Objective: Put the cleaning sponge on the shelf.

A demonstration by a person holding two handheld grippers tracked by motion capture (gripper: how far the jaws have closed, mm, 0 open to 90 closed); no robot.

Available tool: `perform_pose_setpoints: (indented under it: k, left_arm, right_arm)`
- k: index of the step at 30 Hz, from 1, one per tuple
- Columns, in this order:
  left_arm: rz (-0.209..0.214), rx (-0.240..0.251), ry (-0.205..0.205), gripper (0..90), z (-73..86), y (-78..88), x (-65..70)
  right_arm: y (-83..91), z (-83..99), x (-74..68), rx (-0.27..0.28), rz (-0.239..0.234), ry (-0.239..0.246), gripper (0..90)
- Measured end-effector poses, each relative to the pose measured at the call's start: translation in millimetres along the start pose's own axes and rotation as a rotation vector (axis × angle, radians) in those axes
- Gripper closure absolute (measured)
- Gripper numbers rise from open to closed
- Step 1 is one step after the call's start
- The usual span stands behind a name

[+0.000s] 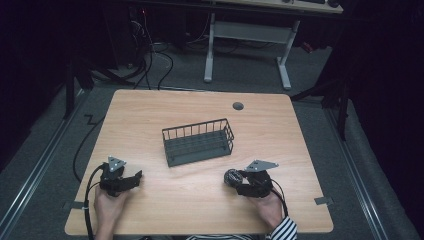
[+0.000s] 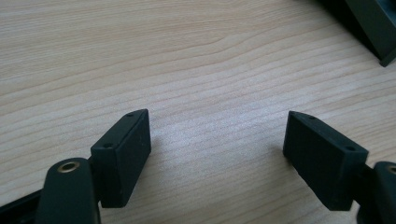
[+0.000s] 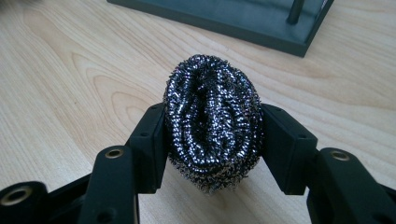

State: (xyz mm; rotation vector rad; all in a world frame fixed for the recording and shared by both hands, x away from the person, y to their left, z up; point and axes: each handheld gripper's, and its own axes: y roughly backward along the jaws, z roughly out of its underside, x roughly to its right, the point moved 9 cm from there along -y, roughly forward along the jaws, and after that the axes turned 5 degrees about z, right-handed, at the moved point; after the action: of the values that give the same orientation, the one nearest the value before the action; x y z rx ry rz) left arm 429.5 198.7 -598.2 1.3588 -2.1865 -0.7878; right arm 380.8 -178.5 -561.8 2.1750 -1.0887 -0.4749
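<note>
Right tool point(image 3: 212, 140) clamped on the scourer point(image 3: 212, 123), pads pressing both its sides, low over the table point(image 1: 200, 200) at lower right of the high view. Left tool point(image 2: 217, 154) apart, with nothing between. Basket point(image 1: 199, 141) up and left of the scourer point(image 1: 231, 177), long axis nearly across the frame; right hand clearly nearer. Probably a lift, then a short carry toward it.

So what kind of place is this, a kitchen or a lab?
Most likely a lab or recording room, not a kitchen: a bare wooden table on grey carpet, loose cables on the floor behind, and a height-adjustable desk frame beyond.
</note>
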Motion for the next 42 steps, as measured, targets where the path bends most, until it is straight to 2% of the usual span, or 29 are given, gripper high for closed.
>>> perform_pose_setpoints:
  k: [3, 8, 27, 37, 42]
  left_arm:
    - [0.001, 0.0, -0.002, 24.0, 0.0, 0.0, 0.2]
    - [0.001, 0.001, -0.002, 24.2, -0.1, 0.0, 0.3]
    - [0.002, 0.0, -0.002, 24.2, 0.0, 0.0, 0.3]
    - [0.001, 0.0, -0.002, 24.2, 0.0, 0.1, 0.4]
    - [0.001, 0.0, -0.002, 24.2, 0.0, 0.1, 0.4]
  right_arm:
    - [4.1, -5.5, -0.1, 0.009, -0.001, 0.005, 46.4]
    - [11.1, -20.0, 2.5, 0.038, -0.017, -0.014, 46.4]
    - [26.7, -54.5, 10.2, 0.075, -0.067, -0.036, 46.4]
    - [26.6, -65.4, 13.6, 0.08, -0.113, -0.064, 46.3]
    - [28.0, -74.9, 13.6, 0.085, -0.118, -0.051, 46.3]
